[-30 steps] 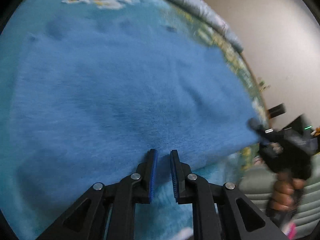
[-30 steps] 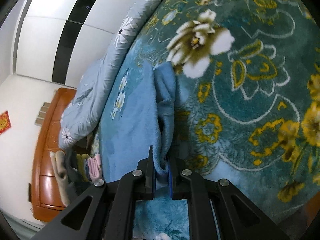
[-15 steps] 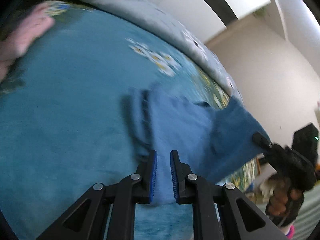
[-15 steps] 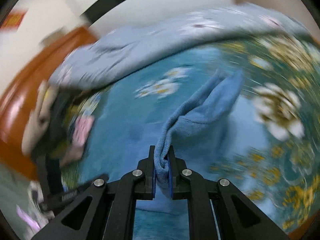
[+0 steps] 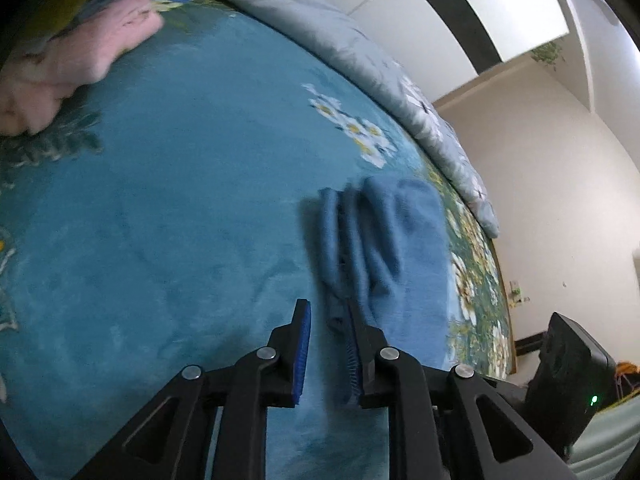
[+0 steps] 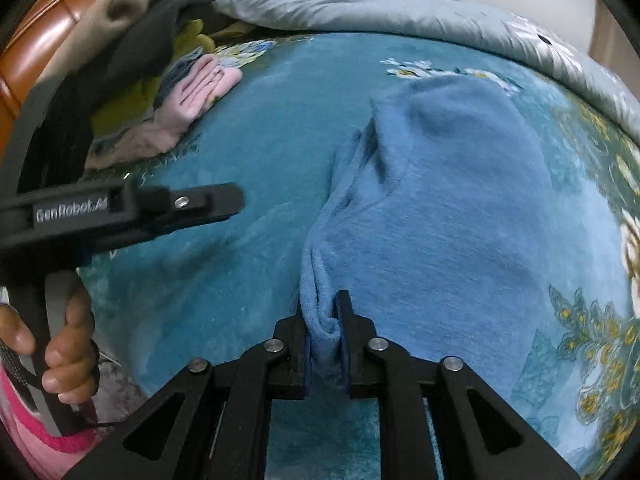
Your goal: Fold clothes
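Two grippers have just been easing open over the teal bedspread (image 5: 168, 216): the right gripper (image 6: 325, 344) pinches the folded blue garment's (image 6: 460, 220) near edge, its length running away, while the left gripper (image 5: 326, 344) stands parted beside the fold.

A teal plush blanket (image 5: 160, 220) with white and yellow flowers covers the bed. A grey-blue floral quilt (image 6: 360, 0) lies bunched along its far edge, beside an orange-brown wooden headboard (image 6: 36, 44). White wall (image 5: 560, 200) behind.
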`<state>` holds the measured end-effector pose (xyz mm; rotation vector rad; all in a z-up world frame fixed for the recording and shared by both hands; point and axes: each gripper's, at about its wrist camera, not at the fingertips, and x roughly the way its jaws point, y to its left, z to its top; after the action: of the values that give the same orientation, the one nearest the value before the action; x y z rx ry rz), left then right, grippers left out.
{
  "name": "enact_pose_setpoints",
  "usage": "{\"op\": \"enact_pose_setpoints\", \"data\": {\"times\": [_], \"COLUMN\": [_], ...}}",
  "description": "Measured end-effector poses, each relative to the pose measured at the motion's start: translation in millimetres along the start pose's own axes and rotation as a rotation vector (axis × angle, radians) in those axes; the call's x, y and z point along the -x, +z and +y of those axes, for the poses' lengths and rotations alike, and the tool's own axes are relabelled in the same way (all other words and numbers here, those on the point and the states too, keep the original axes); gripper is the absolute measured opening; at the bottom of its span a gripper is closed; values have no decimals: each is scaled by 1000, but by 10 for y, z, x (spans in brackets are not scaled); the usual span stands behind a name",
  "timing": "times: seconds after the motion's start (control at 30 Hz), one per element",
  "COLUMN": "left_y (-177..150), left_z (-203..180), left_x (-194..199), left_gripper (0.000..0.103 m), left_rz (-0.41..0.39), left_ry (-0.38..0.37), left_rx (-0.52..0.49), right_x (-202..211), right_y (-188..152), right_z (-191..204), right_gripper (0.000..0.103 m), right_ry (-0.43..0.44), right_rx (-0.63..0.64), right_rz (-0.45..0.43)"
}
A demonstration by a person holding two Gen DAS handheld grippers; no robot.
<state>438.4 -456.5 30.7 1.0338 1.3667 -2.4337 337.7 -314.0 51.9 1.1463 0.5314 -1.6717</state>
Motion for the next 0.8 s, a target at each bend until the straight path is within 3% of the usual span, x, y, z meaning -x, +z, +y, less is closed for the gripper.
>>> {"op": "enact_pose_setpoints", "data": {"times": [0.13, 0.2, 0.23, 0.33, 0.43, 0.47, 0.6, 0.7, 0.8], "left_y": [-12, -43, -65, -129, -192, -207, -267, -240, -160], "left_z": [-239, -305, -324, -344, -300, -290, -252, -172, -43], "left_x": [-49, -117, -163, -313, -408, -400, -367, -191, 13], "left_gripper": [27, 31, 32, 32, 38, 43, 43, 43, 43], "left_rz": [25, 45, 57, 87, 103, 103, 104, 77, 25], "left_ry": [-27, -17, -6, 58, 155, 163, 194, 146, 161], "left_rx": [-74, -99, -109, -130, -156, -163, -194, -162, -126], "right_x": [233, 449, 522, 646, 613, 587, 379, 231, 99], "right_y": [-11, -121, -166, -364, -680, -742, -888, -871, -837], "right_z": [-122, -315, -438, -945, -1387, -1447, -1524, -1511, -1500], "right_gripper": [31, 42, 48, 49, 49, 49, 49, 49, 54], "right_ry": [154, 174, 144, 65, 75, 88, 173, 244, 318], "right_rx": [-27, -64, -102, -297, -507, -535, -603, -625, -645], "right_rz": [-46, -106, -130, -171, -167, -164, -133, -126, -130]}}
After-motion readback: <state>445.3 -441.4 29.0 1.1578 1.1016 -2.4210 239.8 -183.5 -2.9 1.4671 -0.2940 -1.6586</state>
